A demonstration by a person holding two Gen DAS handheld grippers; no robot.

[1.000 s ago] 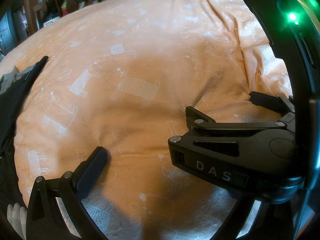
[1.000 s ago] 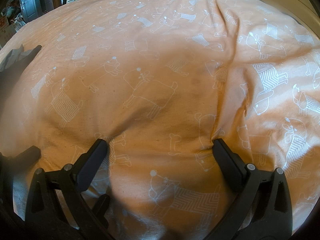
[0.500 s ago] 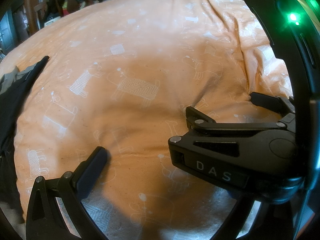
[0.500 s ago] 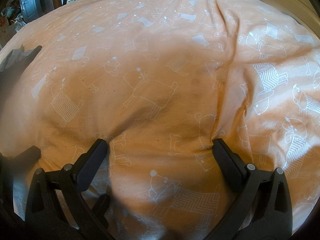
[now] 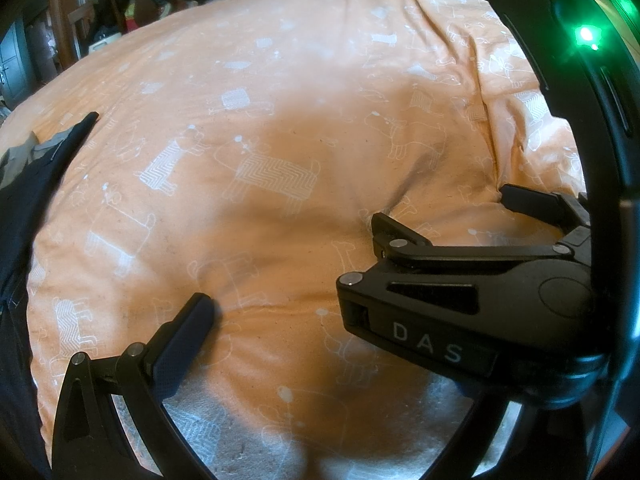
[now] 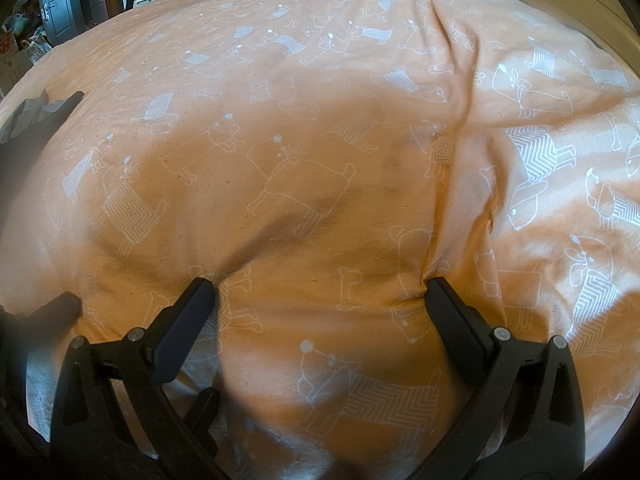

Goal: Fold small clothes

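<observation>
I'm keeping both sets of fingers spread wide and gripping nothing: right gripper (image 6: 318, 294) and left gripper (image 5: 288, 312) are pressing into the orange animal-print bed cover (image 6: 320, 160). The dark folded garment (image 5: 24, 208) is lying at the bed's left edge.

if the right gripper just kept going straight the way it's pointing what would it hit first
Most likely the orange bedcover itself. The right gripper is open with nothing between its fingers, and its fingertips already seem to press into the cloth. The dark clothes lie far off to the left, outside that line. Depth is hard to judge here.
</observation>
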